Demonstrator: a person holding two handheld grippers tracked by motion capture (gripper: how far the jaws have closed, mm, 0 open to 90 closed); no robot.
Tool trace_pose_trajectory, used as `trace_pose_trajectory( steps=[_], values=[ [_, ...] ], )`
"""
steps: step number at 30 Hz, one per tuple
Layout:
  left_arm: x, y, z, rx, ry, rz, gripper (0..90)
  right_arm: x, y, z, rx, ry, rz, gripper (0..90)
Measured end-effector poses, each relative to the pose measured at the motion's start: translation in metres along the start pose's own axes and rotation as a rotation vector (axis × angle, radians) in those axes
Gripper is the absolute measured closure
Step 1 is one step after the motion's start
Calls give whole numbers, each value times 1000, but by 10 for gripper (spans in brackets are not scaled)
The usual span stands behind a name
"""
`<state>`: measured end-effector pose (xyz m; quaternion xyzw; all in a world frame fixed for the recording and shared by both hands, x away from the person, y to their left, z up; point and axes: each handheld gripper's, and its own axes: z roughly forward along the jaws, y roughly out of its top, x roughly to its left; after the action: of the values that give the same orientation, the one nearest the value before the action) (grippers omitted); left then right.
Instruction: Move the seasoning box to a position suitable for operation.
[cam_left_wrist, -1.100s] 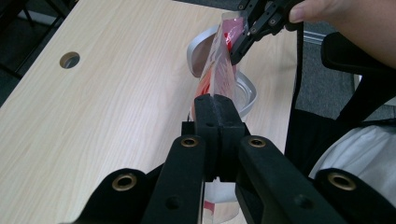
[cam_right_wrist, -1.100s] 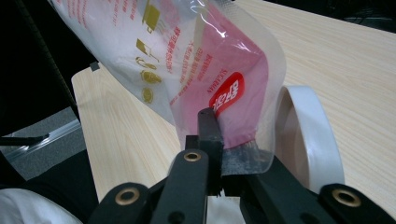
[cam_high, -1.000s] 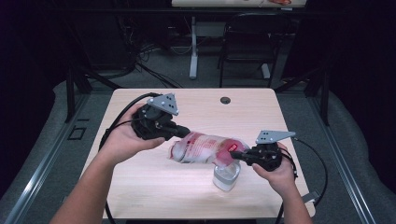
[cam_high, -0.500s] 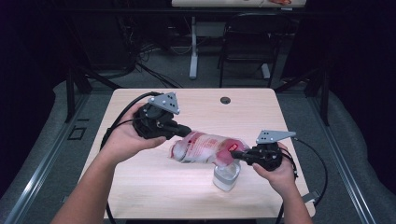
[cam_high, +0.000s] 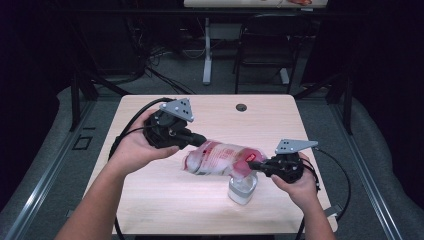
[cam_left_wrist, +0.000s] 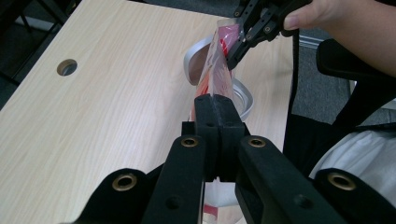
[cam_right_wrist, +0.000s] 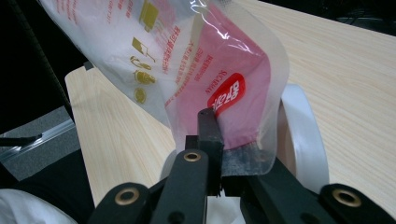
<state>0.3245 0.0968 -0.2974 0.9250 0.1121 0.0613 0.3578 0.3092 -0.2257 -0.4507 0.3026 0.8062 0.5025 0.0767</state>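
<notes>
- Plastic pouch (cam_high: 220, 159), red-white with red print, long axis level, left to right across desk (cam_high: 150, 200)
- held above a clear jar (cam_high: 242, 188)
- left tool (cam_high: 196, 138) and right tool (cam_high: 254, 165) each clamp one pouch end

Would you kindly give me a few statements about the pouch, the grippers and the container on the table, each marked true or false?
1. The left gripper is shut on the pouch. True.
2. The right gripper hangs open, away from the pouch. False: it is shut on the pouch's other end.
3. A clear container stands on the table below the pouch. True.
4. The pouch lies flat on the table. False: both grippers hold it above the table.
</notes>
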Motion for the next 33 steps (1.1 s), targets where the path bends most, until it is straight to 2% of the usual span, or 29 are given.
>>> trace_pose_trajectory(
  steps=[13, 27, 33],
  values=[
    [4, -2, 0, -6, 5, -16, 900, -1, 0, 0, -2, -26, -3, 856],
    [8, -2, 1, -3, 11, -24, 900, -2, -1, 2, 1, -26, -9, 892],
    [9, -1, 2, -6, 9, -27, 900, 0, -1, 3, 0, -51, -26, 896]
  ],
)
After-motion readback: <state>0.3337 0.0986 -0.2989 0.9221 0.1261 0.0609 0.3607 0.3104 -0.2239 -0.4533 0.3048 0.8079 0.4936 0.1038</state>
